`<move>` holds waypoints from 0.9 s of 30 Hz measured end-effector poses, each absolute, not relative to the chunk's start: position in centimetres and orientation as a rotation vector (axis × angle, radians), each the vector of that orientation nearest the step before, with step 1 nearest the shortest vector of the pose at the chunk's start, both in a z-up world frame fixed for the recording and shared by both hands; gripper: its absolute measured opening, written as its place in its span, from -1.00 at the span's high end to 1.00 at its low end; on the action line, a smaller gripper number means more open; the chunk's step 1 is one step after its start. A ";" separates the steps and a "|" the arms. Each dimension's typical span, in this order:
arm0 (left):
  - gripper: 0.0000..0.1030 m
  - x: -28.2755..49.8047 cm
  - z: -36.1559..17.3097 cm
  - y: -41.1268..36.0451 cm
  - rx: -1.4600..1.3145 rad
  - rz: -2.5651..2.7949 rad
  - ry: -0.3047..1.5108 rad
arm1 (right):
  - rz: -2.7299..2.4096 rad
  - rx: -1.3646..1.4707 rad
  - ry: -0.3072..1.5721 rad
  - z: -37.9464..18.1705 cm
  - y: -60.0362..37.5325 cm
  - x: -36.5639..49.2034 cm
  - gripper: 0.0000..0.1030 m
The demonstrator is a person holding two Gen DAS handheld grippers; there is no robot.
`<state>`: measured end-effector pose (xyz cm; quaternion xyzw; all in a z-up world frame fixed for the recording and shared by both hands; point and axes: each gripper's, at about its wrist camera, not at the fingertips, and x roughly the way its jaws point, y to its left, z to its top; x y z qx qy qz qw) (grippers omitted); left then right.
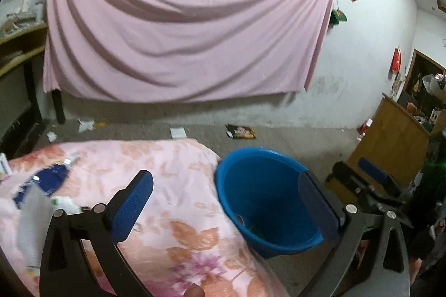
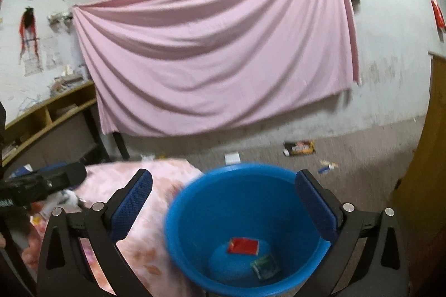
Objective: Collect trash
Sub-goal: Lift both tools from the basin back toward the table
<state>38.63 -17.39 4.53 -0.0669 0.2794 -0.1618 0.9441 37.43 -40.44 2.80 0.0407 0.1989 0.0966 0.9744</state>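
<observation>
While both jaws gape empty | right hand-held gripper (image 2: 223,213) over blue bucket (image 2: 278,177) | left hand-held gripper (image 1: 223,213) should reach wrappers (image 1: 50,180) at frame left, pinching flat.

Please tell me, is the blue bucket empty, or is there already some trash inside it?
Not empty. The right wrist view shows the blue bucket holding a red packet and a green packet at its bottom; most of it is unfilled.

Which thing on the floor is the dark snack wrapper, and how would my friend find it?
Find the big pink sheet hanging on the wall, then look at the grey floor below its right end. Beyond the blue bucket lies the dark wrapper, black with orange print, unlike the plain white paper beside it.
</observation>
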 end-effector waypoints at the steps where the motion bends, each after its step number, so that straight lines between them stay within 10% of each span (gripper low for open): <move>1: -0.97 38.2 4.9 -16.9 -0.136 -0.320 0.552 | 0.200 0.076 0.381 3.3 -40.1 37.1 -1.00; 27: -0.97 22.7 8.5 0.9 -0.096 0.043 0.037 | 0.427 -0.014 -0.153 8.3 -25.4 27.1 -1.00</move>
